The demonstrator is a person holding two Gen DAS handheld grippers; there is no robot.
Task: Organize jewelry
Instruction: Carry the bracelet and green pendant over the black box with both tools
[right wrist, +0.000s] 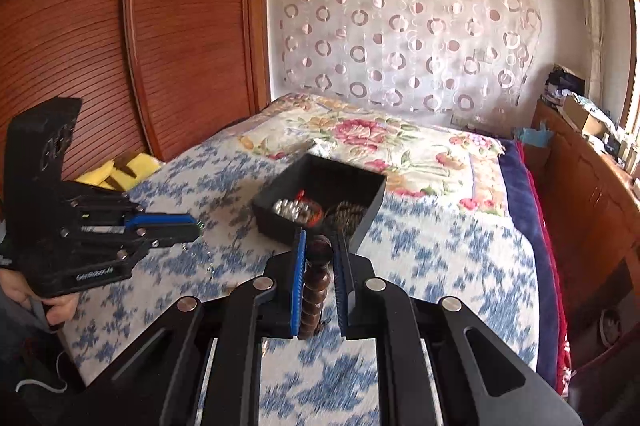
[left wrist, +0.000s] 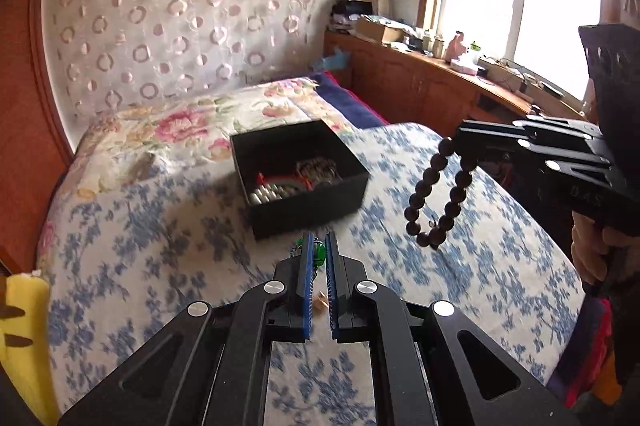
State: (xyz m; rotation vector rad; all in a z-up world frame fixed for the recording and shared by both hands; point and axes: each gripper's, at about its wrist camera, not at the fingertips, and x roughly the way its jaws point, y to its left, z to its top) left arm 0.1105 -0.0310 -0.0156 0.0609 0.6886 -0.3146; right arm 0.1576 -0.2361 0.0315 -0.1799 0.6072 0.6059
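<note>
A black open box [left wrist: 298, 177] sits on the bed and holds silver beads, a red-and-white piece and a dark chain; it also shows in the right wrist view [right wrist: 320, 197]. My left gripper [left wrist: 319, 242] is shut on a green bead piece [left wrist: 319, 253], held above the sheet just in front of the box; it also shows in the right wrist view [right wrist: 196, 226], left of the box. My right gripper [right wrist: 320, 240] is shut on a dark brown bead bracelet [right wrist: 316, 290]. In the left wrist view the bracelet [left wrist: 438, 193] hangs from the right gripper [left wrist: 460, 141], right of the box.
The bed has a blue floral sheet [left wrist: 460, 258] and a pink floral quilt [left wrist: 192, 129] behind the box. A yellow cloth [right wrist: 120, 167] lies at the bed's left edge by the wooden wardrobe [right wrist: 120, 45]. A cluttered wooden counter [left wrist: 440, 77] runs under the window.
</note>
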